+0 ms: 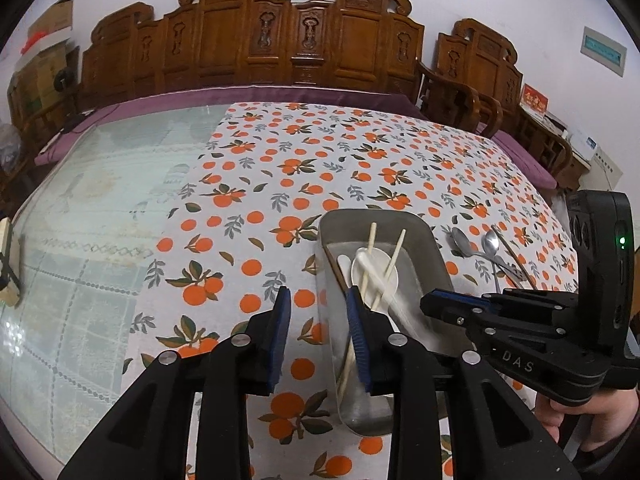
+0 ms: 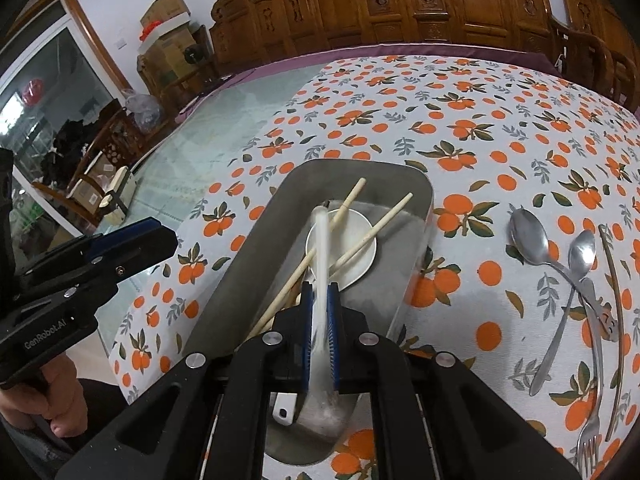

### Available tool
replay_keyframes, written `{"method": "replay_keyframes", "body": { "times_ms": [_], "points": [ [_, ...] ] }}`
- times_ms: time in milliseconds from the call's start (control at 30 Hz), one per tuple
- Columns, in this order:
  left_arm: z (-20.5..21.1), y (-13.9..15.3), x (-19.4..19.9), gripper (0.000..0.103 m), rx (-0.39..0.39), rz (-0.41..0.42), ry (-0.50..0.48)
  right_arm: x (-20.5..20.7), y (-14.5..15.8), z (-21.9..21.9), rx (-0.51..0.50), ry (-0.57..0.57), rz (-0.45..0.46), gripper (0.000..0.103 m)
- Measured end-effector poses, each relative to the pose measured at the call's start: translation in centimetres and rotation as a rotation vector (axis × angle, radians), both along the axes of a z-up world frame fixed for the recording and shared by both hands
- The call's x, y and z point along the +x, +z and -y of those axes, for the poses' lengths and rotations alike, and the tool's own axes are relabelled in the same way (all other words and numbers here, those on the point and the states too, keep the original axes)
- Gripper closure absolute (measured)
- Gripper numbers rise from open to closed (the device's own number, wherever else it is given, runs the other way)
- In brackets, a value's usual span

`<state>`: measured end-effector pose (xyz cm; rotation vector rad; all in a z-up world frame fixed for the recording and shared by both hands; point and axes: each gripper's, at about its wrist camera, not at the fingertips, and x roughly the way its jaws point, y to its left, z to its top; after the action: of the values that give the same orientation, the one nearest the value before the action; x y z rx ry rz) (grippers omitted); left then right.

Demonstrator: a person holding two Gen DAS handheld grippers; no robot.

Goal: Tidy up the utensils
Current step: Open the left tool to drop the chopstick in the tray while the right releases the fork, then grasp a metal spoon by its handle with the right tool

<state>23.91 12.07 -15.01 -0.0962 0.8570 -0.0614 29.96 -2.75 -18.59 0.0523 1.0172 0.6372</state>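
The metal tray (image 2: 256,240) sits on the orange-print cloth (image 2: 480,120), and everything else is placed from it. Over its near end, the right gripper (image 2: 320,312) has its jaws closed tight on a white utensil (image 2: 322,248), blurred, whose far end reaches over the white dish (image 2: 360,252) lying inside the tray. Two chopsticks (image 2: 372,232) lie crossed over that dish, their tips pointing to the tray's far end. A white handle (image 2: 285,410) with a hole lies at the near end, under the gripper. Right of the tray, on the cloth, lie two spoons (image 2: 530,238), a fork (image 2: 596,380) and a thin dark stick (image 2: 614,280). The left gripper (image 1: 318,328) hovers at the tray's left wall, jaws wide apart and holding nothing.
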Motion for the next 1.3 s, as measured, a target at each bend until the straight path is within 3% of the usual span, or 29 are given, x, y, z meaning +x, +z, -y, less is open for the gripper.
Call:
{"method": "replay_keyframes", "body": {
  "times_ms": [433,500,533,600,800,867,967,1300],
  "points": [
    [4.1,0.4,0.0,0.064,0.005,0.027,-0.051,-2.1,4.2,7.4,-0.04,-0.034,0.173,0.094],
    [5.1,0.6,0.0,0.059,0.005,0.036,-0.065,-2.4,4.6,9.4,-0.066,-0.053,0.198,0.094],
    [5.4,0.6,0.0,0.051,0.004,0.04,-0.068,-2.5,4.7,10.3,-0.079,-0.062,0.206,0.094],
    [6.3,0.8,-0.1,0.05,-0.01,0.052,-0.085,-2.4,4.6,11.9,-0.105,-0.082,0.219,0.094],
    [8.4,1.1,-0.4,0.042,-0.015,0.088,-0.102,-1.6,3.7,17.4,-0.173,-0.168,0.236,0.093],
    [9.0,1.0,-0.4,0.042,-0.013,0.091,-0.105,-1.2,3.2,18.7,-0.193,-0.191,0.239,0.086],
    [10.0,0.7,-0.4,0.042,-0.011,0.093,-0.115,-0.5,2.1,20.2,-0.204,-0.217,0.232,0.086],
    [11.7,0.1,-0.5,0.042,-0.008,0.092,-0.142,1.9,-1.8,19.5,-0.198,-0.156,0.177,0.085]
  ]
}}
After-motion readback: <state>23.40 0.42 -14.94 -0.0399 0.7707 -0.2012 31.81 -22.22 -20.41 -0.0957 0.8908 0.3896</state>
